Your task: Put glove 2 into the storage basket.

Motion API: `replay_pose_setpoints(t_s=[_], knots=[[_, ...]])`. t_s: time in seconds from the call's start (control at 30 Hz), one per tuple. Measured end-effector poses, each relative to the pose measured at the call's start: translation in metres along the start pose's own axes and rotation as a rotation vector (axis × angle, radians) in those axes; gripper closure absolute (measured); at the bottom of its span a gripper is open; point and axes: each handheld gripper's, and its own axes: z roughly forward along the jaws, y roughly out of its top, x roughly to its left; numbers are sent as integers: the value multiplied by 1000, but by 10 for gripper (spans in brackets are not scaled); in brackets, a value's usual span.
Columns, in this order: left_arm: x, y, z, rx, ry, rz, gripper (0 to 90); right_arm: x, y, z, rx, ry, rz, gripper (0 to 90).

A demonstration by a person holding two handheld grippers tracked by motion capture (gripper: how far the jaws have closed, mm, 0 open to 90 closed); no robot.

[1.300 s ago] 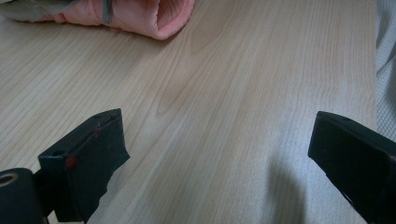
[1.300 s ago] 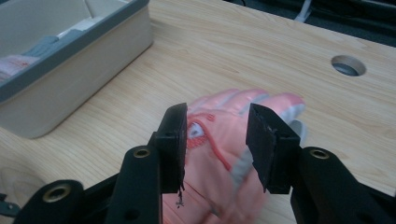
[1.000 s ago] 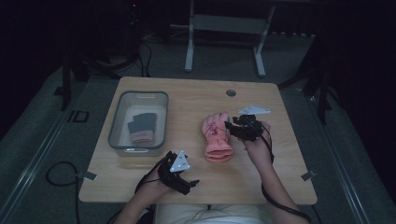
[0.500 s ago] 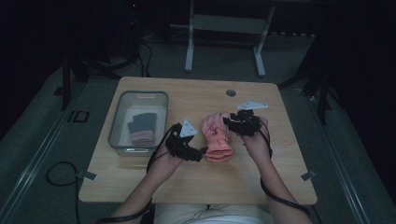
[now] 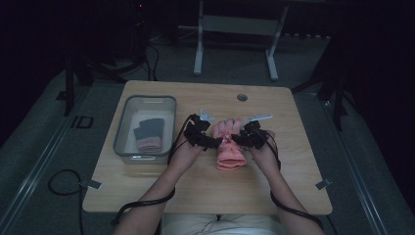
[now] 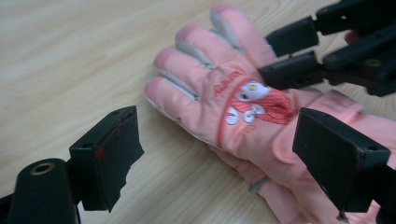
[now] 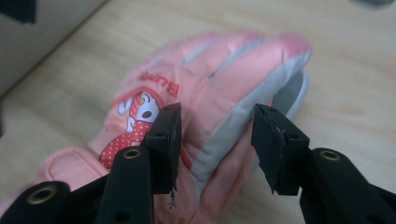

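Observation:
A pink child's glove (image 5: 230, 152) with a cartoon patch lies mid-table, fingers pointing away from the person, with more pink fabric under it. In the left gripper view the glove (image 6: 224, 107) lies just ahead of my left gripper (image 6: 222, 156). Its jaws have just closed a little but still stand wide apart, touching nothing. My left gripper (image 5: 214, 142) sits at the glove's left side. My right gripper (image 5: 243, 140) is at the glove's right side. Its jaws (image 7: 219, 144) straddle the glove's (image 7: 210, 84) grey side edge and have just been opening; the right pad stands clear of it.
A clear plastic bin (image 5: 147, 99) stands at the left of the wooden table (image 5: 195, 188), holding a dark glove and a pink one (image 5: 147, 136). A round cable hole (image 5: 242, 97) is at the table's far edge. Cables trail off the near edge.
My left hand has come from the table's near edge forward and right to the glove's left side. My right hand has sunk slightly onto the glove's right edge.

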Motion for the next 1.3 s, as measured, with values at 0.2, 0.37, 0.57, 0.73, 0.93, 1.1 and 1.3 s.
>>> replay_pose_setpoints(t_s=[0.2,0.37,0.57,0.73,0.93,1.1,1.3], knots=[[8,-3,32,70,-56,-89,146,-12,-9,7,73,58,13,517],[14,-10,54,112,-124,-198,151,-20,-17,12,82,108,80,517],[25,-22,75,112,-271,-339,238,-30,-19,20,118,191,151,513],[27,-24,76,98,-359,-355,499,-28,-21,21,87,204,136,604],[23,-13,64,96,-365,-311,717,-20,-19,13,44,176,118,695],[20,0,48,64,-363,-271,732,-22,-14,1,-5,212,161,698],[21,13,22,34,-340,-246,733,-12,1,-14,-66,217,146,698]])
